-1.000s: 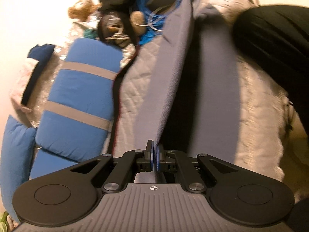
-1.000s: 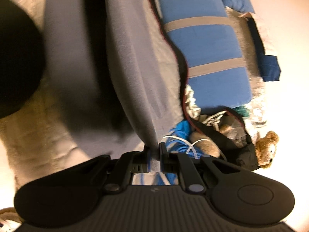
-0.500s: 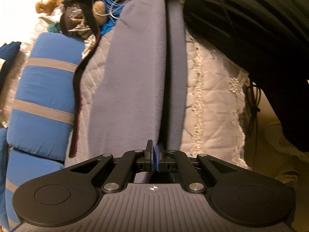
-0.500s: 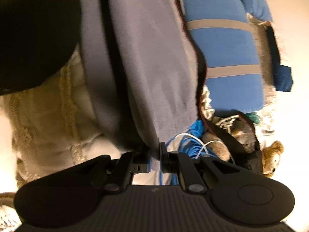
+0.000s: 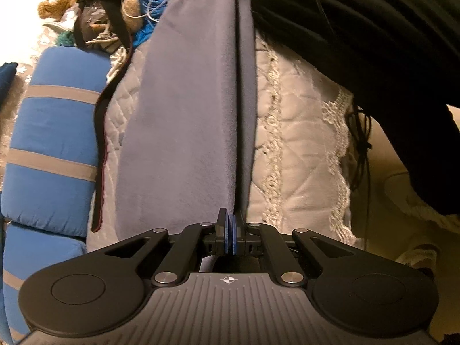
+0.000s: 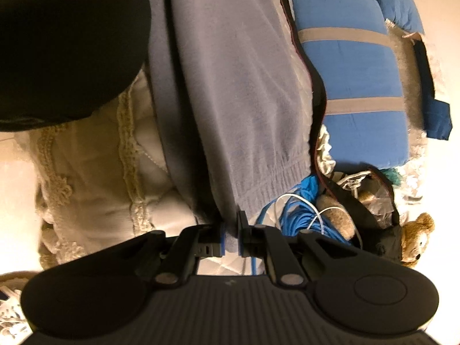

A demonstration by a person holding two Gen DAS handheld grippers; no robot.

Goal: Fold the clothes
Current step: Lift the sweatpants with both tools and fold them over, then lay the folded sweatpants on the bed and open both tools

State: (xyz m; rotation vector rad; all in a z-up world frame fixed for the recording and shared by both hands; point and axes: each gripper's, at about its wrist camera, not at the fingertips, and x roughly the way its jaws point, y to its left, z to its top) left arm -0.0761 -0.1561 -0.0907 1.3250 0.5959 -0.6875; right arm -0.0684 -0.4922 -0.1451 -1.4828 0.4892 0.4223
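Grey fleece garment point(image 5: 184, 115), soft and long, lies stretched over the quilted cream bedspread point(image 5: 299, 132), doubled along its length so one layer sits on the other. From your left wrist, the left gripper point(image 5: 230, 234) is clamped tight on the near end of that fold, blue pads pressed together with only thin cloth between them. A blue padded roll with grey bands point(image 5: 54, 143) lies beside the bed cover, and a brown teddy bear point(image 5: 56, 1) sits far off among clutter.

From your right wrist, the right gripper point(image 6: 231, 234) pinches the garment's ribbed hem corner, jaws nearly shut with the thicker knit filling the small gap. A coil of blue cable point(image 6: 293, 210) lies just beside it.

You look to be laying the lengthwise fold down. Next, set both ends flat and square before you let go, keeping the hem clear of the cable.
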